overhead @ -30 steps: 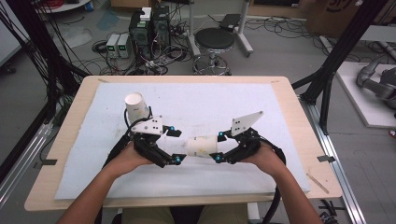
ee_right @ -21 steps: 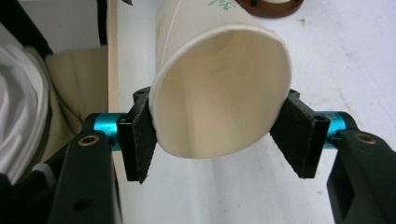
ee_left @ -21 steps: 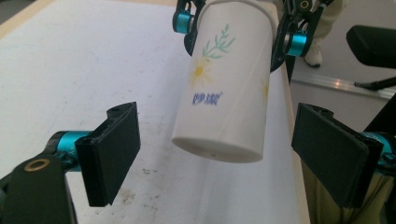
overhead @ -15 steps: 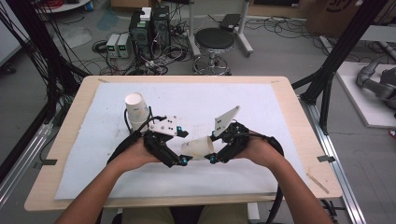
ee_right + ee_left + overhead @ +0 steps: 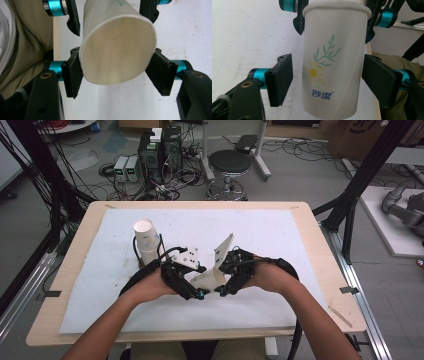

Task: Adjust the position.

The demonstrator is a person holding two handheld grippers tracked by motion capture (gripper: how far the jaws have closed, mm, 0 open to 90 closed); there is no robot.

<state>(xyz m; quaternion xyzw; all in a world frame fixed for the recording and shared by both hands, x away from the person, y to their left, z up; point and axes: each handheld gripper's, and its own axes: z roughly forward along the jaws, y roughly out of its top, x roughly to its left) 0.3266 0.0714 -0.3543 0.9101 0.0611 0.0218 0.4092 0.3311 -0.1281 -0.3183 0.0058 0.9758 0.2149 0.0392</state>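
I have the paper cup held off the surface between my two tools, lying roughly on its side near the front edge, just right of centre. My right hand-held gripper is clamped on the cup's rim end, its pads squashing the mouth a little out of round. My left hand-held gripper has just been closing around the base end, with the cup between its jaws; a sliver of gap is visible on each side, so I judge it is not gripping yet.

To do this handover well, I would finish closing the left one gently until both pads sit flat on the wall near the base, where the cup is stiffest, and only then ease the right one off. Too much squeeze will crease the paper.

A stack of cups stands upright to the far left, close by my left hand and its cable. That is the one thing I could knock; the rest of the white sheet is free.
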